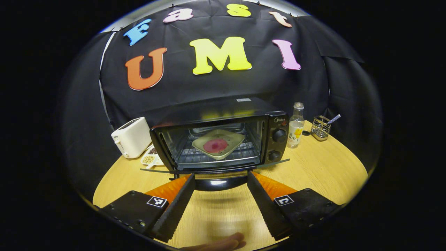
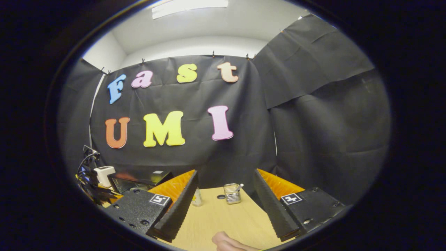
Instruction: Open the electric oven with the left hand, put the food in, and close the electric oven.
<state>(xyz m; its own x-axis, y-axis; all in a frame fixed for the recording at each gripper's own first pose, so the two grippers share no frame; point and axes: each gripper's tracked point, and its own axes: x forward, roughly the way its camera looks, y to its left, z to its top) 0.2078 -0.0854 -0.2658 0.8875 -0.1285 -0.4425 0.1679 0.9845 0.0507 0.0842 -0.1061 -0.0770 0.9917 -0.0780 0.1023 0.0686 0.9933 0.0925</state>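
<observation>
My round wooden table (image 1: 313, 167) carries the electric oven (image 1: 223, 136), its long side running left to right and its mouth facing my left gripper (image 1: 220, 200). Its door (image 1: 216, 170) hangs down flat and open. On the rack inside sits the plate (image 1: 218, 143) of food. My left fingers are spread wide, level, holding nothing, just short of the door's handle. My right gripper (image 2: 225, 202) is likewise spread and empty, raised, pointing at the wire holder (image 2: 232, 194).

A white toaster (image 1: 131, 137) stood on the round wooden table (image 1: 324, 167). Next to it lay a small dish of beans (image 1: 150, 159). A clear bottle (image 1: 296, 130) stood near a wire basket (image 1: 320, 128).
</observation>
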